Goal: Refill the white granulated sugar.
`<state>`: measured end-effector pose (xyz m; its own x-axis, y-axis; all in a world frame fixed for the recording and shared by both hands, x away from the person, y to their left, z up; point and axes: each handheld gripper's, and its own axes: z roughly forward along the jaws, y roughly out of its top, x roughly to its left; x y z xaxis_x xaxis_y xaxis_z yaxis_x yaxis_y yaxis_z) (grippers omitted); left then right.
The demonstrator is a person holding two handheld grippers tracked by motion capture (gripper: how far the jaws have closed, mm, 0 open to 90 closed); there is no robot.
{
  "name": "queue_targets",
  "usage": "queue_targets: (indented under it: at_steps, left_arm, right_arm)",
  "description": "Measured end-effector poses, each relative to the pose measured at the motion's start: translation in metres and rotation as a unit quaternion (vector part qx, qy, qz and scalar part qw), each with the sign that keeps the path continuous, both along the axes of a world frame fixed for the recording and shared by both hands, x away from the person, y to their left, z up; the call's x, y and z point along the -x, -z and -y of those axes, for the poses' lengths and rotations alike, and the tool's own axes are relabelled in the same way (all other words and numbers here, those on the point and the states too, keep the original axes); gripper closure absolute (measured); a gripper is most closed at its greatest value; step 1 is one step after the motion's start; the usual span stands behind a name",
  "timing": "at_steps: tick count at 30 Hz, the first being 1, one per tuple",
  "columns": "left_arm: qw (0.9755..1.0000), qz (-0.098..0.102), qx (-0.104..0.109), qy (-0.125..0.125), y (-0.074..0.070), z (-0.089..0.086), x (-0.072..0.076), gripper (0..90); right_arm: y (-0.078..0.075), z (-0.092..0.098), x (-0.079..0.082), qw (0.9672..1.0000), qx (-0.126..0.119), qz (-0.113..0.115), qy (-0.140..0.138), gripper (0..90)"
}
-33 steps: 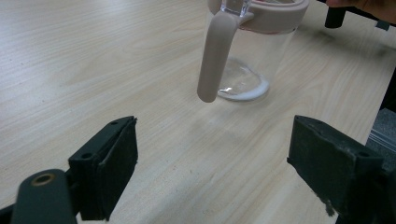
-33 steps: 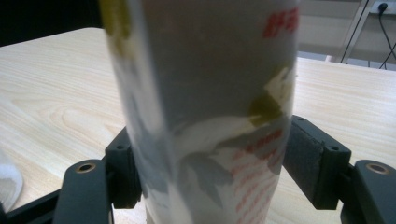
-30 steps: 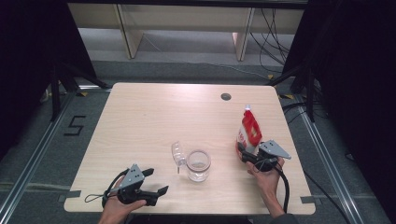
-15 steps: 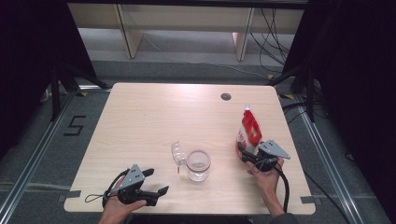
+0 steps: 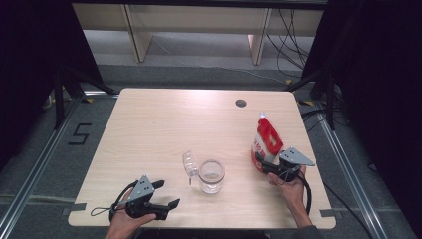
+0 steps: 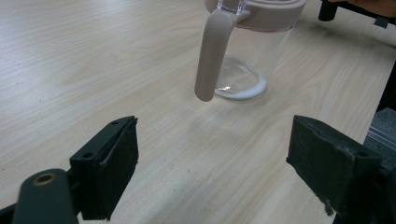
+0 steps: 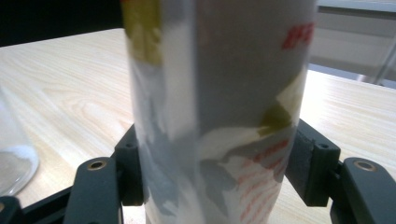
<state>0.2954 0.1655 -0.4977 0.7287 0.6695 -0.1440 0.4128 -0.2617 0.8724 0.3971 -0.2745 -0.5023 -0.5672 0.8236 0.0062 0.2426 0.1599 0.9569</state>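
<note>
1. Pale wood table (image 5: 164,124) seen from the high view, with dark floor around it. Near its middle, toward the near edge, stands a clear glass jar (image 5: 211,176) with its lid flipped open to the left. On the right side stands an upright red and white pouch (image 5: 266,141) with a small white cap on top. The right gripper (image 5: 259,162), held in a hand coming from the near right corner, reaches the base of the pouch from the near side. The left gripper (image 5: 166,194) lies low at the near left edge in the other hand, pointing right, well apart from the jar, with its jaws spread and nothing between them.

2. Left gripper view: two black jaws stand wide apart over bare wood. Farther off, between them, is the jar (image 6: 243,60) with a pale pink rim and a pink strap hanging down its side. A little white material lies at its bottom.

3. Right gripper view: the pouch (image 7: 215,112) stands close and blurred between the two black jaws. The jaws have just been closing around it, and both pads sit right at its sides; whether they press on it already cannot be told. An edge of the glass jar (image 7: 14,158) shows at far left.
</note>
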Motion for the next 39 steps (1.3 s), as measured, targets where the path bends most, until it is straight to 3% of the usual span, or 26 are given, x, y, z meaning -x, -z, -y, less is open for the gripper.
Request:
queue_targets:
  at_steps: [3,6,7,9,11,15,17,18,19,21,22,25,26,29,32,33,35,38,39]
  left_arm:
    - [1.0,0.003,0.002,0.003,0.0,0.0,0.0,16.0]
    - [1.0,0.001,-0.001,0.002,0.0,0.0,0.0,16.1]
    - [1.0,0.0,-0.001,0.002,0.0,0.0,0.0,16.2]
    - [1.0,0.002,0.002,0.004,0.0,0.001,0.0,16.2]
    - [0.9999,0.008,-0.003,0.009,0.0,0.0,-0.001,16.2]
    - [0.9999,0.007,-0.006,0.009,0.0,0.0,-0.001,16.3]
    - [0.9999,0.007,-0.002,0.008,0.0,0.0,-0.001,16.3]
    - [0.9999,0.007,-0.005,0.008,0.0,0.0,-0.001,16.4]
    - [0.9999,0.008,-0.002,0.009,0.0,0.0,-0.001,16.3]
    - [0.9999,0.008,-0.002,0.009,0.0,0.0,-0.001,16.3]
    - [0.9999,0.007,0.0,0.008,0.0,0.0,-0.001,16.3]
    - [1.0,0.006,-0.005,0.005,-0.001,0.0,0.0,16.3]
    - [0.9999,0.007,-0.005,0.006,-0.001,-0.001,0.0,16.4]
    - [0.9999,0.008,0.0,0.007,0.0,0.0,-0.001,16.3]
    - [0.9999,0.01,-0.003,0.009,0.0,0.0,-0.001,16.3]
    - [0.9999,0.009,-0.003,0.009,0.0,0.0,-0.001,16.3]
    - [1.0,0.002,0.001,0.001,0.0,0.001,0.0,16.3]
    - [1.0,0.005,0.0,0.005,0.0,0.0,0.0,16.4]
    - [1.0,0.005,0.0,0.005,0.0,0.0,0.0,16.4]
  right_arm:
    - [0.0,0.004,-0.004,0.9994,0.016,0.019,-0.024,36.4]
    - [0.001,0.004,-0.004,0.9993,0.005,0.015,-0.033,36.7]
    - [0.001,0.004,-0.002,0.9994,-0.009,0.0,-0.034,36.9]
    - [0.001,0.006,-0.004,0.9992,0.0,0.01,-0.038,37.2]
    - [0.001,0.006,-0.001,0.9995,-0.014,-0.004,-0.03,37.5]
    - [0.001,0.008,-0.004,0.9989,-0.013,0.005,-0.046,38.1]
    - [0.001,0.01,-0.004,0.9991,-0.014,-0.001,-0.04,38.4]
    - [0.001,0.01,-0.004,0.999,-0.013,0.009,-0.041,38.5]
    - [0.002,0.01,-0.004,0.9985,-0.029,-0.001,-0.046,38.7]
    - [0.002,0.012,-0.005,0.9986,-0.02,0.003,-0.048,39.0]
    - [0.003,0.011,-0.003,0.9984,-0.036,0.001,-0.044,39.1]
    - [0.004,0.015,-0.006,0.9982,-0.024,0.007,-0.055,39.3]
    - [0.003,0.014,-0.005,0.9978,-0.034,0.004,-0.057,39.4]
    - [0.003,0.016,-0.004,0.9986,-0.015,0.001,-0.05,39.5]
    - [0.002,0.013,-0.002,0.9987,-0.024,0.001,-0.044,39.3]
    - [0.001,0.012,0.0,0.999,-0.023,-0.01,-0.036,38.9]
    - [0.001,0.013,-0.002,0.9988,-0.035,0.012,-0.033,37.0]
    - [-0.002,0.008,0.003,0.9985,-0.053,0.01,-0.012,36.2]
    - [-0.001,0.008,0.002,0.9983,-0.05,0.023,-0.015,35.1]
